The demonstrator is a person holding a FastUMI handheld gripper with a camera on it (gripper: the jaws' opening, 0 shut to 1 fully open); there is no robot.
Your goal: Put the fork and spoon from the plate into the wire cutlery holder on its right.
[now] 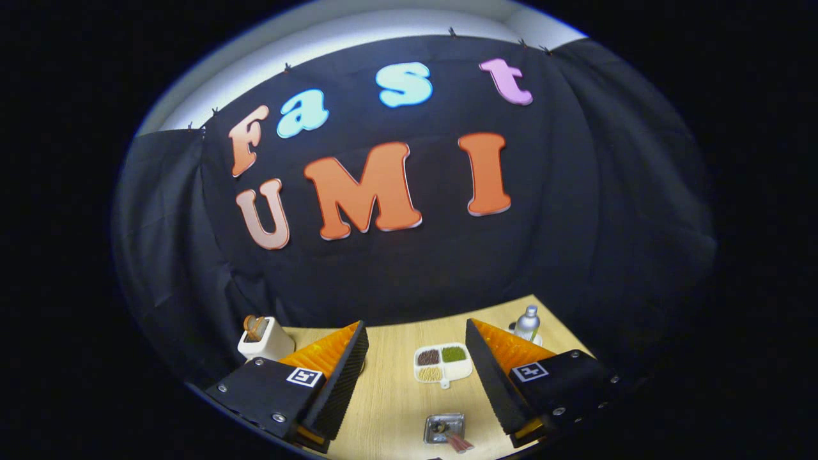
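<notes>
My gripper (415,326) is open and held high above the wooden table (390,396), with nothing between its fingers. Below and between the fingers, near the table's front, stands a small shiny metal holder (443,427), seen from above. A reddish handle-like piece (457,442) sticks out of its near side. I cannot tell whether this is a fork or a spoon.
A white divided dish (442,364) with brown, green and pale grains lies between the fingers, farther back. A white toaster (264,338) with bread stands beyond the left finger. A silver bottle (527,322) rises behind the right finger. The black cloth wall closes the back.
</notes>
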